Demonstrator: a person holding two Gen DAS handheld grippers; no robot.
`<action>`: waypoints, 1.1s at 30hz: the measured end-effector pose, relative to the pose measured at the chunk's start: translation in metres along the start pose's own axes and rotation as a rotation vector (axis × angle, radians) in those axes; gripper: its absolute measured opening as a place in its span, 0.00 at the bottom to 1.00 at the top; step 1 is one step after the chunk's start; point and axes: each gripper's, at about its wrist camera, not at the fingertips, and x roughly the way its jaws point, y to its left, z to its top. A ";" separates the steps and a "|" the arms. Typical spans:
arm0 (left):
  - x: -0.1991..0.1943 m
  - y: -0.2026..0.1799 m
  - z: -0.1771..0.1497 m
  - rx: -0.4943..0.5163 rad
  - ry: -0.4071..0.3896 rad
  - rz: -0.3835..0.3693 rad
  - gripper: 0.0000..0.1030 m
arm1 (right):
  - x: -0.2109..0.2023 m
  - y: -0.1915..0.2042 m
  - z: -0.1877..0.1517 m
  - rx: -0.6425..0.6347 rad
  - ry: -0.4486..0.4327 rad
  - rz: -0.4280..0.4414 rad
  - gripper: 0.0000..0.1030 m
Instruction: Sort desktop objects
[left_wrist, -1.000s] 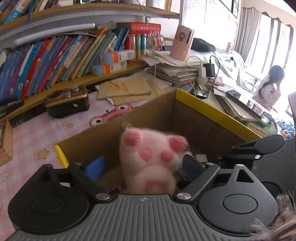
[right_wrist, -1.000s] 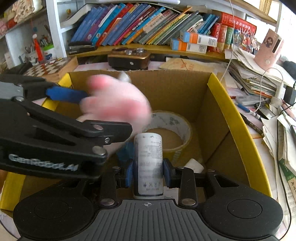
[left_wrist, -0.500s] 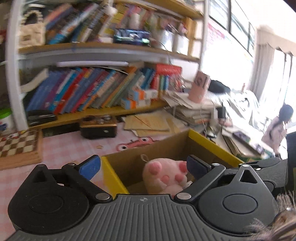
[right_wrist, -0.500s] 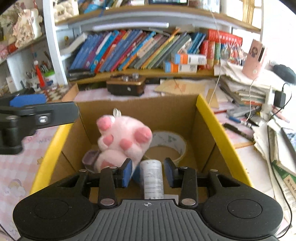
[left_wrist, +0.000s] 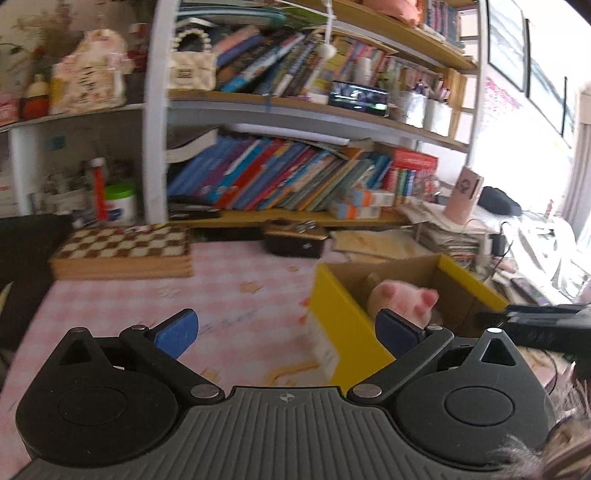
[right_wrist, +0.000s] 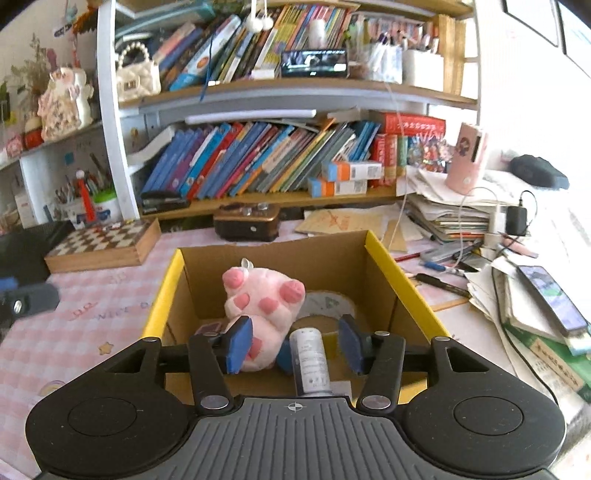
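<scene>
The right tool (right_wrist: 293, 345) was opening over the box (right_wrist: 395, 275), its pads clear of the white bottle (right_wrist: 309, 363) below. Beyond lay a pink plush (right_wrist: 264, 295) and tape roll (right_wrist: 328, 304). The left tool (left_wrist: 287, 330) gaped empty above the table (left_wrist: 229, 295).

Both units match: left gripper (left_wrist: 287, 334) and right gripper (right_wrist: 293, 343) have black ribbed housings, round side discs, silver pivot screws, a small crosshair mark centred above the ribs, and blue-padded fingers (right_wrist: 239, 343) on black link arms.
</scene>
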 end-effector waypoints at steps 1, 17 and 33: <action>-0.007 0.004 -0.005 -0.005 0.004 0.011 1.00 | -0.005 0.001 -0.003 0.005 -0.004 -0.001 0.53; -0.104 0.020 -0.076 0.010 0.087 0.112 1.00 | -0.083 0.045 -0.066 -0.005 0.031 0.070 0.60; -0.140 0.036 -0.109 -0.028 0.180 0.191 1.00 | -0.117 0.086 -0.114 -0.063 0.095 0.117 0.78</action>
